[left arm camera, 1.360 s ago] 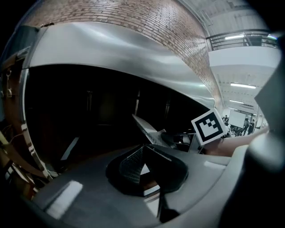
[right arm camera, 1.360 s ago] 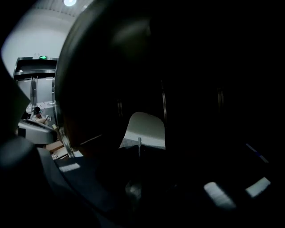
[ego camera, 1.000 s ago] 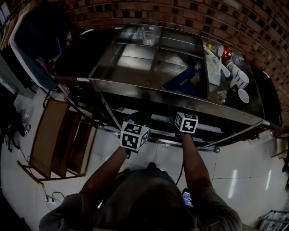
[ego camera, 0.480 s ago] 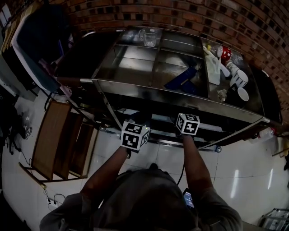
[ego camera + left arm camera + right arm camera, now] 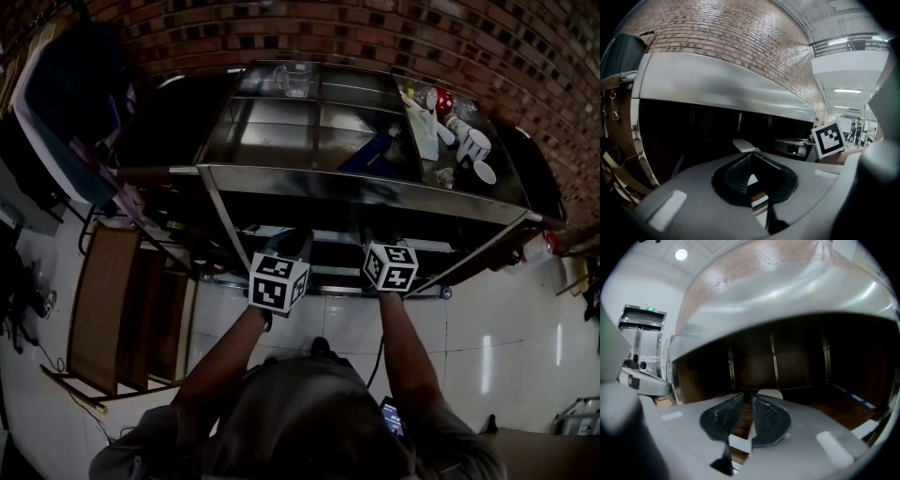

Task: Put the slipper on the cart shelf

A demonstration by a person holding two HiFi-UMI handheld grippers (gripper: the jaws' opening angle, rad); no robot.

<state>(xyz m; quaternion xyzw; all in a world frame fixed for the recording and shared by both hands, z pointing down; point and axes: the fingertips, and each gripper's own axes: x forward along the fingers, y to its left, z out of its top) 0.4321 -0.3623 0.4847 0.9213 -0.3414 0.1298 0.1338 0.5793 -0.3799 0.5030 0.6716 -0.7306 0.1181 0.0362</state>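
Note:
A white slipper (image 5: 769, 393) lies on the cart's dark wooden lower shelf (image 5: 843, 408), just past the tips of my right gripper (image 5: 746, 401). Its jaws are closing, with a narrow gap and nothing between the pads. The slipper (image 5: 743, 144) also shows in the left gripper view, ahead of my left gripper (image 5: 750, 157), whose pads meet at the tips with nothing held. In the head view both marker cubes, left (image 5: 279, 281) and right (image 5: 389, 267), sit at the front of the steel cart (image 5: 375, 187), and the jaws are hidden under its top.
The cart top carries a glass jug (image 5: 298, 80), a blue object (image 5: 370, 150) and white cups (image 5: 473, 145) at the right. A wooden frame (image 5: 122, 309) stands on the tiled floor at the left. A brick wall (image 5: 375, 37) runs behind the cart.
The head view has shifted, so the cart sits higher in the picture. The right marker cube lies a little lower in the picture than before. The left cube has barely moved.

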